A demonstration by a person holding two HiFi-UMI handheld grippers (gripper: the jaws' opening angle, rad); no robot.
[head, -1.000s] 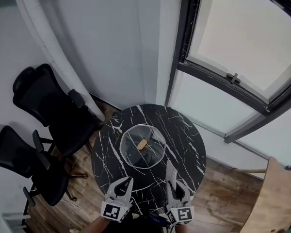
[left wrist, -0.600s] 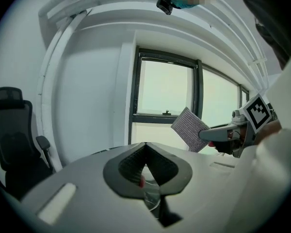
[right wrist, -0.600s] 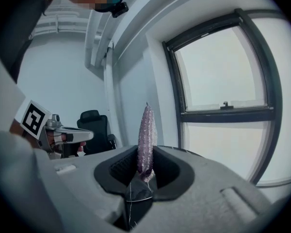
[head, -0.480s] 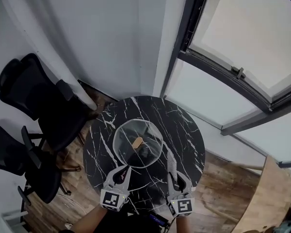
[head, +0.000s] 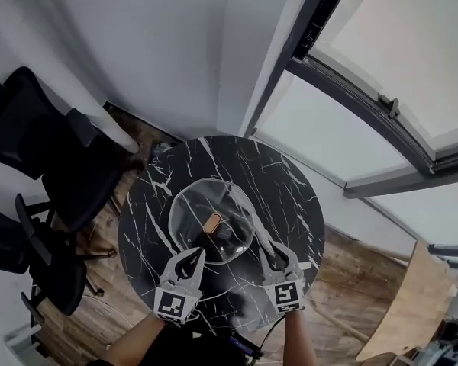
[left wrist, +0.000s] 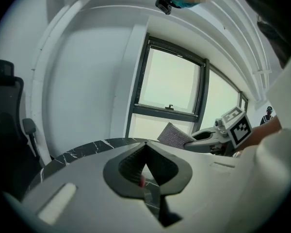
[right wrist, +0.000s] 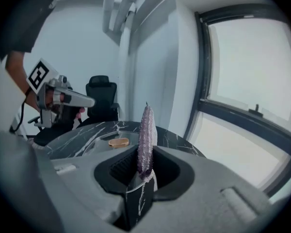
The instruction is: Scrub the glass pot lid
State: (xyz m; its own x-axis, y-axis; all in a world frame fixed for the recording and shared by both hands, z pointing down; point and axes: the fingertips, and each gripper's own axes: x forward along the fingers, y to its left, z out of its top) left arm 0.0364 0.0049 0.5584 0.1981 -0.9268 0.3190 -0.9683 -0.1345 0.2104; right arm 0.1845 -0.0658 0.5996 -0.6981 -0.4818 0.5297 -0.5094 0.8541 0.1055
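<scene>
A glass pot lid (head: 195, 218) with a tan knob (head: 212, 223) lies flat in the middle of the round black marble table (head: 290, 197). My left gripper (head: 192, 256) is shut and empty, its tips at the lid's near left rim. My right gripper (head: 270, 256) is shut on a grey scrub pad (head: 262, 239) that reaches over the lid's near right rim. In the right gripper view the pad (right wrist: 146, 130) stands on edge between the jaws, with the knob (right wrist: 119, 142) and the left gripper (right wrist: 85, 101) beyond it. The left gripper view shows the closed jaws and the pad (left wrist: 175, 136) at the right.
Two black office chairs (head: 30, 151) stand left of the table on the wooden floor. A white wall and a dark-framed window (head: 382, 105) rise behind the table. A light wooden chair back (head: 401, 311) is at the lower right.
Both grippers have moved forward from the table's near edge to the lid's near rim. The head view has shifted, so the table sits nearer and further left in it.
</scene>
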